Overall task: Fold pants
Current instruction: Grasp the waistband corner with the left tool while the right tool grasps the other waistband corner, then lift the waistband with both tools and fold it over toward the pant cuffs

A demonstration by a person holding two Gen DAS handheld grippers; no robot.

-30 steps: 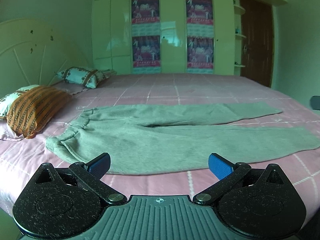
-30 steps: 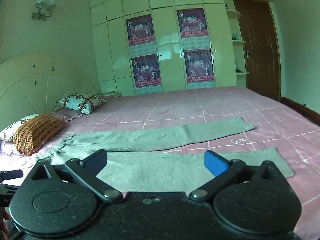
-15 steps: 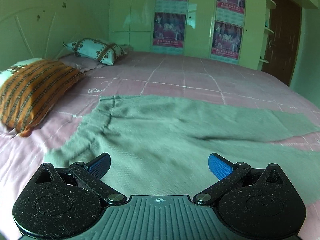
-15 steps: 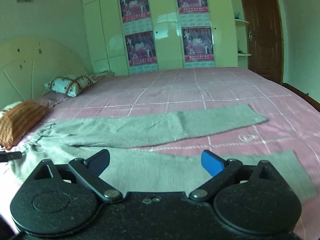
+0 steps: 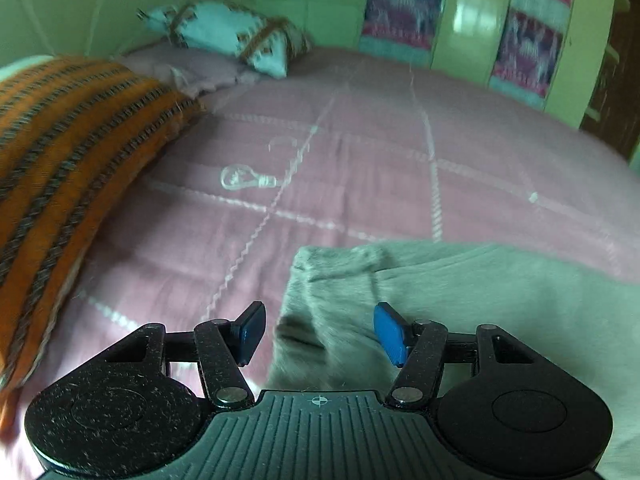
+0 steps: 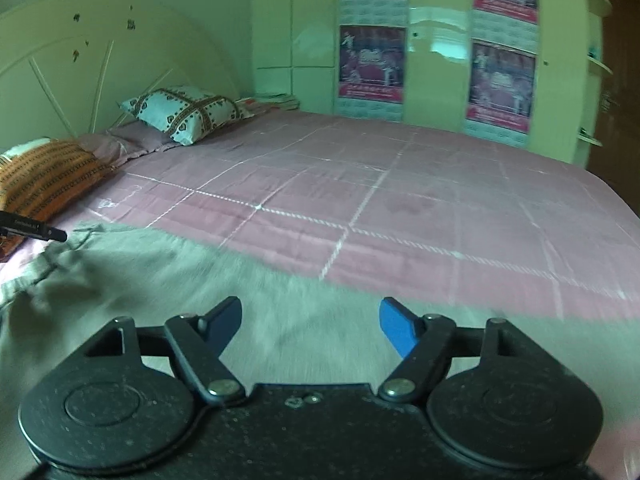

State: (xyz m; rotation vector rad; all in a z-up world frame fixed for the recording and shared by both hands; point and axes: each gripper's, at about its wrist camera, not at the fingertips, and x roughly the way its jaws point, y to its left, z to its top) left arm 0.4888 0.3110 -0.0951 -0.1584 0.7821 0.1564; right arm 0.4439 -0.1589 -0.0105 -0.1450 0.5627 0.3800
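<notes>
**Right tongs hovering open over the pants**

The right tongs (image 6: 310, 326) are hanging low over the grey pants (image 6: 168, 280), their blue pads (image 6: 396, 330) standing well apart with nothing between them. The pants are lying spread across the near part of the pink bed (image 6: 400, 184), their bunched waist end sitting at the left edge. A dark tip of the left tongs (image 6: 34, 229) is poking in from the left, just beside that waist end. An orange striped pillow (image 6: 44, 180) is lying behind it, and a pale patterned pillow (image 6: 182, 114) is resting near the headboard (image 6: 100, 60). Posters (image 6: 372, 64) are hanging on the wardrobe (image 6: 436, 52) beyond the bed.
</notes>
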